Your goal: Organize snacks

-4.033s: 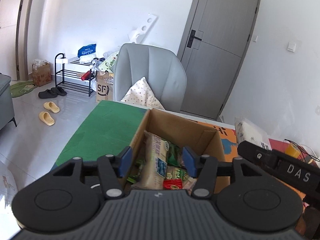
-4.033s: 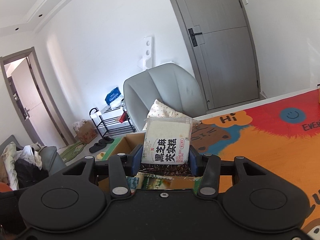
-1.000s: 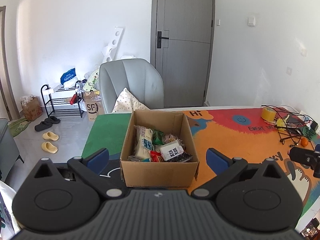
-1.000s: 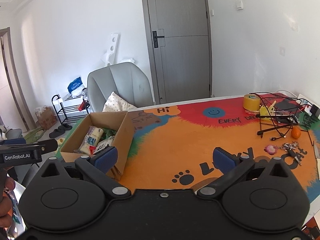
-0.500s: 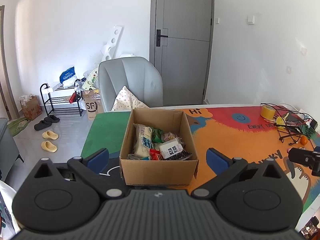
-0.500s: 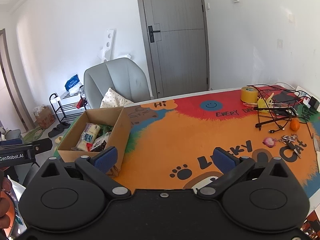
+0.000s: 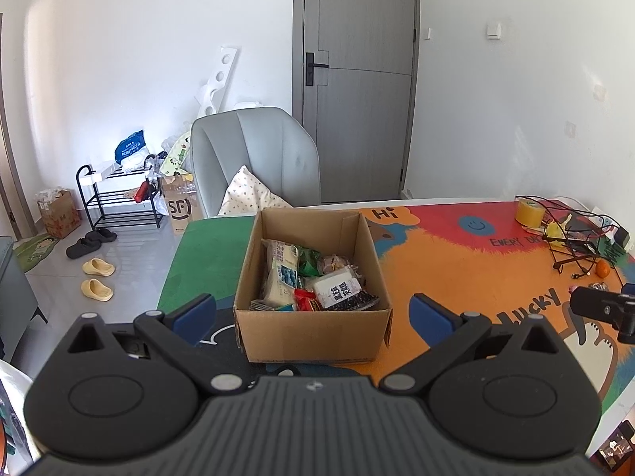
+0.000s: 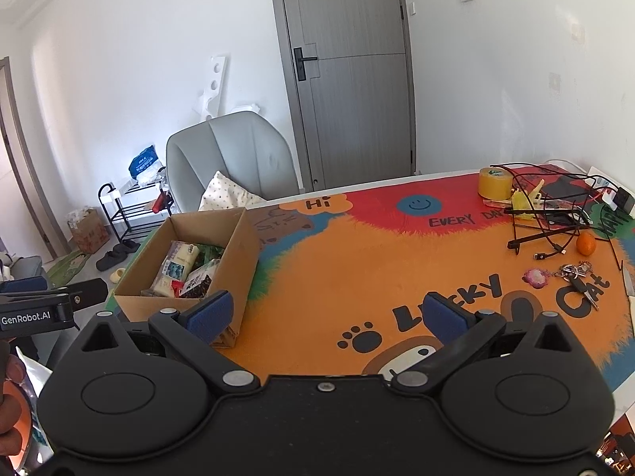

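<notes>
Both our claws are spread wide and hold nothing. Our left gripper looks right at the cardboard box, which sits straight ahead and close, so this hand is nearer. Our right gripper has the box off to its left. We think the snacks are all packed inside: soft, crinkly plastic bags, lying flat and jumbled. The mat looks fuzzy and bright.

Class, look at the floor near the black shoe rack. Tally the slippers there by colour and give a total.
Yellow slippers: 2
Dark slippers: 2
Total: 4
</notes>
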Demonstrator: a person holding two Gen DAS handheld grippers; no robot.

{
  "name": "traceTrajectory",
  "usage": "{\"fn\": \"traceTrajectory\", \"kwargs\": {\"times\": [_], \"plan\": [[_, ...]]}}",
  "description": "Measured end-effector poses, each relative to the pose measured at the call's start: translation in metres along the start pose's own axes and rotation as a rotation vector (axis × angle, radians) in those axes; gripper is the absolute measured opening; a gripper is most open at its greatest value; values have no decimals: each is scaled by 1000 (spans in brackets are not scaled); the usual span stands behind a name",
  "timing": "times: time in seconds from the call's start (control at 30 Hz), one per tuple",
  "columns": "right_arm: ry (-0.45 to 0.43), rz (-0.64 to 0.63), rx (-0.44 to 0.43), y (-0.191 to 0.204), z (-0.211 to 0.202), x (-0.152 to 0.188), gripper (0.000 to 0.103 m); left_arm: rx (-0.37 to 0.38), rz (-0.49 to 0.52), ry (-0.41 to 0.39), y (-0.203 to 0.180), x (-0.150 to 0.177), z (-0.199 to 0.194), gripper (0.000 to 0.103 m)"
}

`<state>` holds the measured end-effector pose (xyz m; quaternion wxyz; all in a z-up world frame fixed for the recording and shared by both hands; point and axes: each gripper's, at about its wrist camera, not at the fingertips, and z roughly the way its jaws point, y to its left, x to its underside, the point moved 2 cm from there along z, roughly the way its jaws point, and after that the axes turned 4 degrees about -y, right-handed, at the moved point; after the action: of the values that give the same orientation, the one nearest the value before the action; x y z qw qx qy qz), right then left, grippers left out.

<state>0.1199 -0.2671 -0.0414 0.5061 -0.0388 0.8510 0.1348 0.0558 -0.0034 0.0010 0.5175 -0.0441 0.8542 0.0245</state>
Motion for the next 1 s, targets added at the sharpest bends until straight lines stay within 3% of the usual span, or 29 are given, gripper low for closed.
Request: {"fn": "traceTrajectory", "kwargs": {"times": [1.0], "plan": [[3,-12,6,0,0,0,103,11,11,9,-1,1,2,103]]}}
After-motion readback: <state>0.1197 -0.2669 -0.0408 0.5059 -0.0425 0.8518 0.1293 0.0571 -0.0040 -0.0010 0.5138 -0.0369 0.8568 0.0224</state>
